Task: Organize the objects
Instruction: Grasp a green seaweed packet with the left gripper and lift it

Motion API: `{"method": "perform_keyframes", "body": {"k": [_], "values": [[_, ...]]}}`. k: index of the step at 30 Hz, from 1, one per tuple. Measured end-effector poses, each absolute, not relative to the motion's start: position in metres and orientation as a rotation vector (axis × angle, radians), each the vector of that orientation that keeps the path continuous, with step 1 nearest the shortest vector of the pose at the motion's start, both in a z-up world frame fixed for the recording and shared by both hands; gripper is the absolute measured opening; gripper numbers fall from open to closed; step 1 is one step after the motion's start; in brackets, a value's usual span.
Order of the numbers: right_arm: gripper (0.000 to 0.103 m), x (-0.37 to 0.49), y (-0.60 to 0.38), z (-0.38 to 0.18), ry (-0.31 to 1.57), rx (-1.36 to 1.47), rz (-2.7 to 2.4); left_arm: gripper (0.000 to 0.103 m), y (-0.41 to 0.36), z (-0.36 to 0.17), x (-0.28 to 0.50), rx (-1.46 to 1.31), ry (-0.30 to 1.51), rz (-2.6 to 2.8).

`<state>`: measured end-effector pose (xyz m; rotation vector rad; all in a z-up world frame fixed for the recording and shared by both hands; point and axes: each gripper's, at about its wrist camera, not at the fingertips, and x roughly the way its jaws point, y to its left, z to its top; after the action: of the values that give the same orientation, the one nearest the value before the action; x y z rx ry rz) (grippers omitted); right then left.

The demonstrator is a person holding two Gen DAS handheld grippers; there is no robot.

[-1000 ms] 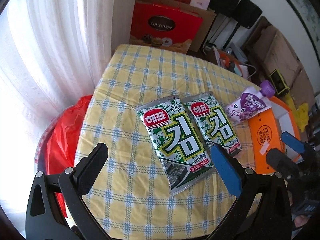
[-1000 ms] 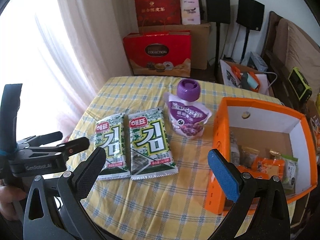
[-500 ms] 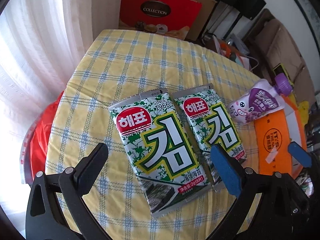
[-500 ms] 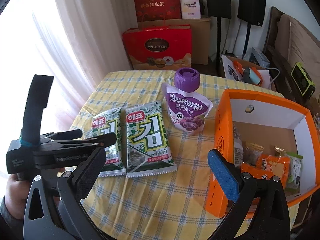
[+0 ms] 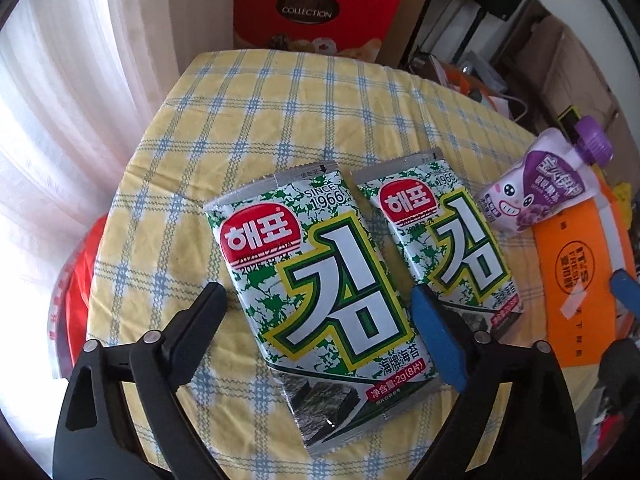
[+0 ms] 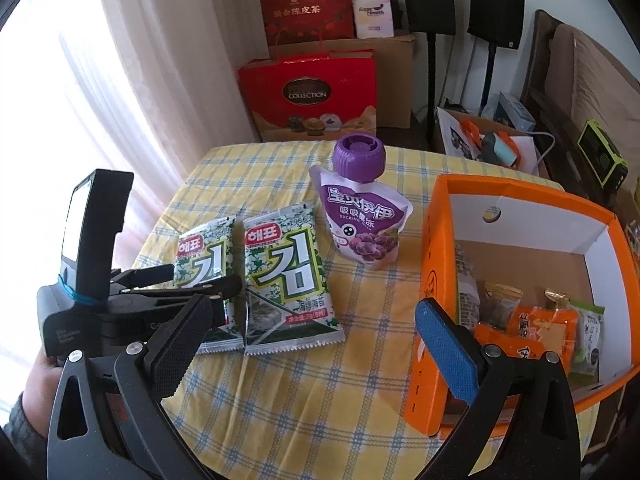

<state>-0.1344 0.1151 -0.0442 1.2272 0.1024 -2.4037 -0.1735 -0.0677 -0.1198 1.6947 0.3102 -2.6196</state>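
**Seaweed packet between my left jaws, box part filled**

Box (image 6: 520, 196): orange, open top, sits at the right edge of the table. Inside I see several snack packets (image 6: 532, 320), orange and green ones, lying against the near wall.

Left gripper (image 5: 320, 320) points steeply down over the left seaweed packet (image 5: 320, 280). Jaws are closing, pads either side of the packet's lower half, not pressing on it as far as I can see. Packet lies flat on the cloth. Second seaweed packet (image 5: 448, 240) lies just beside it, edges about touching. From my right camera the left gripper sits low over the left packet, a hand (image 6: 44, 376) on its grip.

Right gripper (image 6: 312, 340) hangs wide with nothing between the pads, over bare cloth between the packets and the box.

Purple pouch (image 6: 362, 220) with a screw cap sits between the packets and the box.

Table (image 6: 280, 400) has a yellow and blue checked cloth. White curtain (image 6: 80, 80) to the left, red gift box (image 6: 308, 92) on the floor behind.
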Motion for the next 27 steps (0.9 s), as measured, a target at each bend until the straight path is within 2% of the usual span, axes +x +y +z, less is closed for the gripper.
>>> {"method": "perform_keyframes", "body": {"k": [4,7,11,16,19,23,24,25,27], "values": [[0.102,-0.134,0.117,-0.044,0.096,1.229,-2.398,0.071,-0.070,-0.119,-0.168,1.699,0.226,-2.634],[0.102,-0.135,0.113,-0.045,0.091,1.236,-2.380,0.064,-0.078,-0.117,-0.164,1.712,0.243,-2.643],[0.102,-0.137,0.103,-0.048,0.089,1.253,-2.351,0.066,-0.098,-0.115,-0.159,1.721,0.345,-2.626],[0.102,-0.140,0.092,-0.053,0.105,1.266,-2.338,0.083,-0.109,-0.116,-0.162,1.707,0.381,-2.607],[0.102,-0.144,0.088,-0.058,0.118,1.284,-2.332,0.085,-0.108,-0.119,-0.166,1.705,0.366,-2.595],[0.102,-0.147,0.086,-0.065,0.122,1.307,-2.323,0.083,-0.099,-0.120,-0.171,1.681,0.286,-2.611],[0.102,-0.148,0.086,-0.066,0.120,1.312,-2.321,0.077,-0.097,-0.120,-0.171,1.672,0.263,-2.617],[0.102,-0.147,0.086,-0.068,0.121,1.315,-2.319,0.066,-0.096,-0.120,-0.170,1.657,0.241,-2.632],[0.101,-0.148,0.085,-0.070,0.131,1.317,-2.318,0.065,-0.097,-0.119,-0.168,1.654,0.239,-2.646]]}}
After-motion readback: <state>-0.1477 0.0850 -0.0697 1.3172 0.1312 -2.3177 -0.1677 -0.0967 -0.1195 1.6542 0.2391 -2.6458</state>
